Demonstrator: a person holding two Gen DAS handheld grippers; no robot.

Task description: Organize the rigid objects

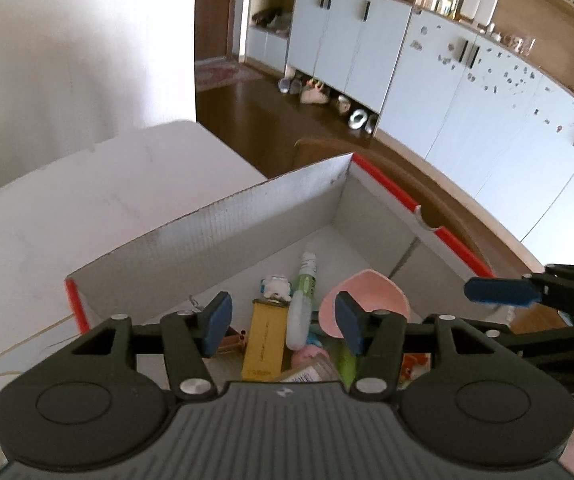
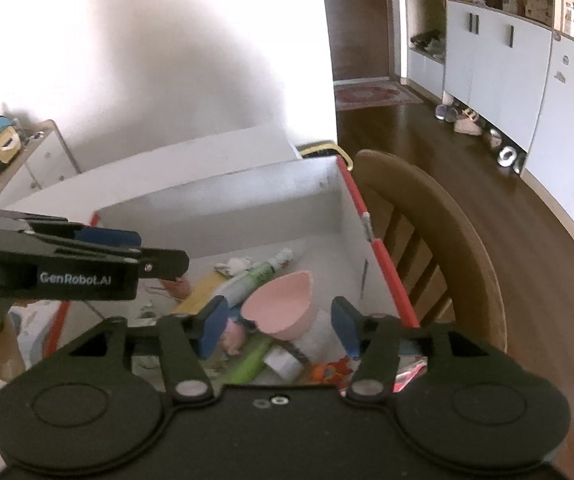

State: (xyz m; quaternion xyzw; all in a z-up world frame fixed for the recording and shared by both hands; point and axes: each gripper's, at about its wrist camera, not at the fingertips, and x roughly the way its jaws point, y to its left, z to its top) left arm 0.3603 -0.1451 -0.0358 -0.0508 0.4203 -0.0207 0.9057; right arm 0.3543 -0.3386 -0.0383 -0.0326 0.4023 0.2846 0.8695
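White cupboards line the far wall. Both the left tongs (image 1: 283, 322) and right tongs (image 2: 279, 326) hover spread and empty over the red-edged white cardboard box (image 1: 223, 220); crowded together, they risk colliding or nudging the pink heart-shaped dish (image 2: 281, 306).

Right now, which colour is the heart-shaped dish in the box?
Pink. The dish shows best in the right wrist view.

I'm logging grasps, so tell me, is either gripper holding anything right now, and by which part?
Nothing is held. The left gripper and right gripper both hang open above the box, with the pink heart-shaped dish and other items lying loose below.
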